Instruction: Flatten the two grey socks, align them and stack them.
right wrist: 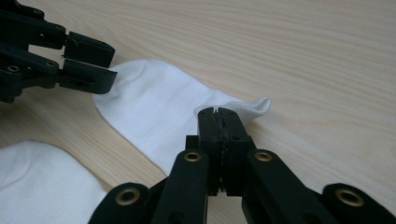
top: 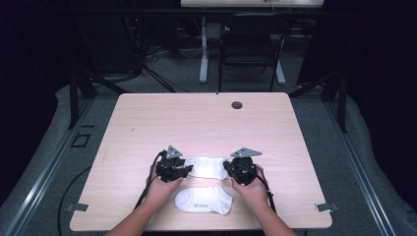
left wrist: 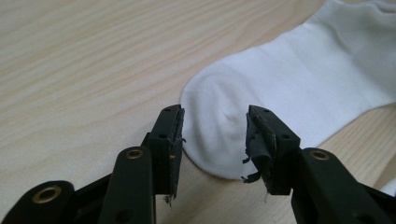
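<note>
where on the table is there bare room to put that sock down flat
The whole far half of the table, from the grippers up to the round grommet, is bare, and so are the strips along its left and right edges. The near middle is crowded: the held sock stretches between the left gripper and right gripper, with the second sock just nearer.

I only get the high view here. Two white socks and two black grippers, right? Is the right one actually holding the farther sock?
Observer: Yes. The right gripper is shut on the cuff edge of the farther sock, and a bit of fabric sticks out past its fingertips.
Operator: And the left one?
Observer: The left gripper is open, with its fingers either side of that sock's toe end, not pressing it.
Operator: Is the sock lifted?
Observer: Mostly flat on the table; just the pinched cuff is raised.
</note>
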{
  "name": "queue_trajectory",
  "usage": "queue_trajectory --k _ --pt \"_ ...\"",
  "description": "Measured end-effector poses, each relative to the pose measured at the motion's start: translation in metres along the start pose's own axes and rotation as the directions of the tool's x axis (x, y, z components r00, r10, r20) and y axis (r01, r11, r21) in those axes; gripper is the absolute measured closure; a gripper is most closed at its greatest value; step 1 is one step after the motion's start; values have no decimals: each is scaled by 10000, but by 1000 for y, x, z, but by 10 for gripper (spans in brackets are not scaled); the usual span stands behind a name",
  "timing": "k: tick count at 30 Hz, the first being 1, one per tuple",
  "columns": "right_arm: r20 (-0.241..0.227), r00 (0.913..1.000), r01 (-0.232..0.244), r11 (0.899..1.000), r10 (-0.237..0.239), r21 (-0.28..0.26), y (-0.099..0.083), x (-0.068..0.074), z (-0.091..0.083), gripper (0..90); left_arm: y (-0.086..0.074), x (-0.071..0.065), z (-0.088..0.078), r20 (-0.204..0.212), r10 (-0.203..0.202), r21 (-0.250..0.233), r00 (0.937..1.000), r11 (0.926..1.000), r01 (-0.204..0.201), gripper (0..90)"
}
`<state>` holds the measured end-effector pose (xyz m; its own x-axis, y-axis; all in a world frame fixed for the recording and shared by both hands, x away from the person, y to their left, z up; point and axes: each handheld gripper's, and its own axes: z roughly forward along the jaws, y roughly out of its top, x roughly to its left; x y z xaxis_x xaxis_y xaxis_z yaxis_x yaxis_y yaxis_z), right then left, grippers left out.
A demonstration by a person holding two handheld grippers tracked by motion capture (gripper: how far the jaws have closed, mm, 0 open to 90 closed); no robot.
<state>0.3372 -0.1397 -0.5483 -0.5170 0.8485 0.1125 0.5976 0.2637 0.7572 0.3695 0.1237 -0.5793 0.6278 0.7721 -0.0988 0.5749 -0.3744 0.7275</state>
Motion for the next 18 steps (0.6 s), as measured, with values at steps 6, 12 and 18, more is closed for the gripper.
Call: queue_trajectory --k 6,12,18 --pt "250 9994 -260 9995 255 198 -7 -10 0 894 0 -2 3 -164 301 45 9994 9995 -300 652" --pt "336 9990 -296 9990 285 337 -13 -13 1 889 0 -4 3 -76 315 35 9995 9995 -315 766" --pt "394 9987 -346 9987 331 368 -17 -16 3 888 1 -6 5 25 407 64 9992 9991 -407 856"
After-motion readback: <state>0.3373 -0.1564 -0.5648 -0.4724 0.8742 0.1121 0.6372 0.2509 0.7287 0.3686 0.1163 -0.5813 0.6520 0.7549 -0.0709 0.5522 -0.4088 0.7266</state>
